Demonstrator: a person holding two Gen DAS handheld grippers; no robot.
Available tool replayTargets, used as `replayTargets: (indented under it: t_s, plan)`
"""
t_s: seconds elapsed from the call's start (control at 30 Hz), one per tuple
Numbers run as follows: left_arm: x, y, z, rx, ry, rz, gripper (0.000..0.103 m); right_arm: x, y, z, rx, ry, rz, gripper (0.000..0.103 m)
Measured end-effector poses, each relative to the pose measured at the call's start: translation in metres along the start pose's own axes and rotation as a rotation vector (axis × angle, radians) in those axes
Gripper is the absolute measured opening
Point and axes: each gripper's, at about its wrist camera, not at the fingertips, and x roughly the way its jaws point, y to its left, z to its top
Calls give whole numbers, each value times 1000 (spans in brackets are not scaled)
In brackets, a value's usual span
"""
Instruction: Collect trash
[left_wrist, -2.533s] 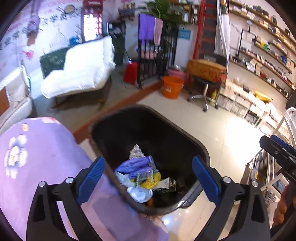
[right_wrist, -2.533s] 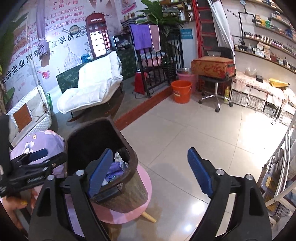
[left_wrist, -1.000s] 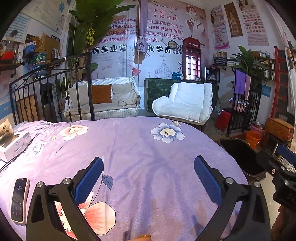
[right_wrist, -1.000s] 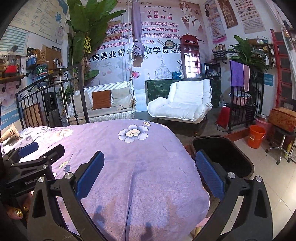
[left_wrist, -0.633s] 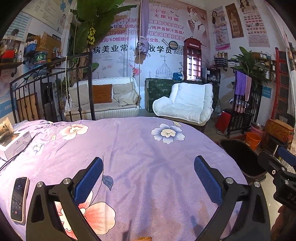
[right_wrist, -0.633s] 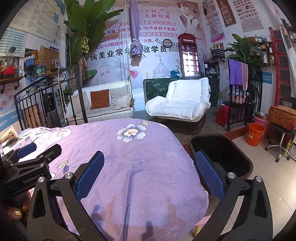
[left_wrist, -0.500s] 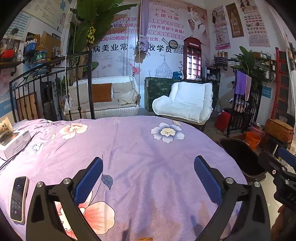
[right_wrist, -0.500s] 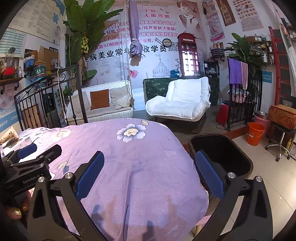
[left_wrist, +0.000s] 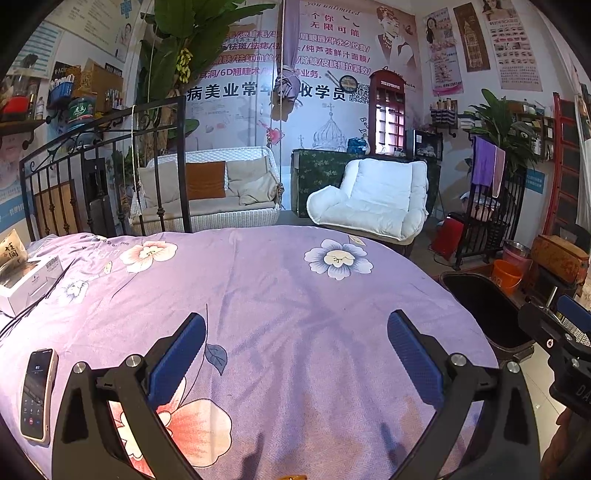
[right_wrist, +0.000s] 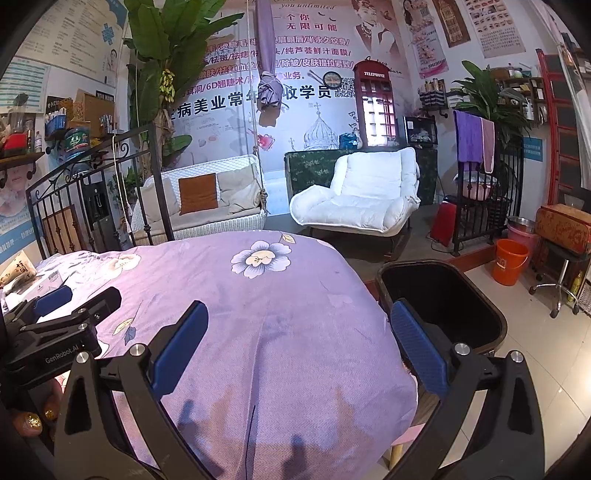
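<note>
Purple cloth (left_wrist: 280, 295) shows no trash I can spot; black bin (right_wrist: 443, 295) sits just off its right edge; left gripper (left_wrist: 295, 347) & right gripper (right_wrist: 297, 345) both spread, empty; I'd guess wrappers = light, crinkly, so pinch edges.

Beauty salon, wall posters (left_wrist: 447, 55) advertising treatments, product shelves (right_wrist: 524, 92), swing sofa (left_wrist: 210, 195)

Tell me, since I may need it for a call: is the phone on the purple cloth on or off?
On. The phone lies face up with its screen lit, showing icons.
</note>
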Motion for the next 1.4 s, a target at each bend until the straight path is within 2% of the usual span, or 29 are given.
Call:
replayTargets:
  t_s: [1.4]
  plan:
    - [1,3,-1,-9,1,-8,98,0,6,-5,12,7,5,98]
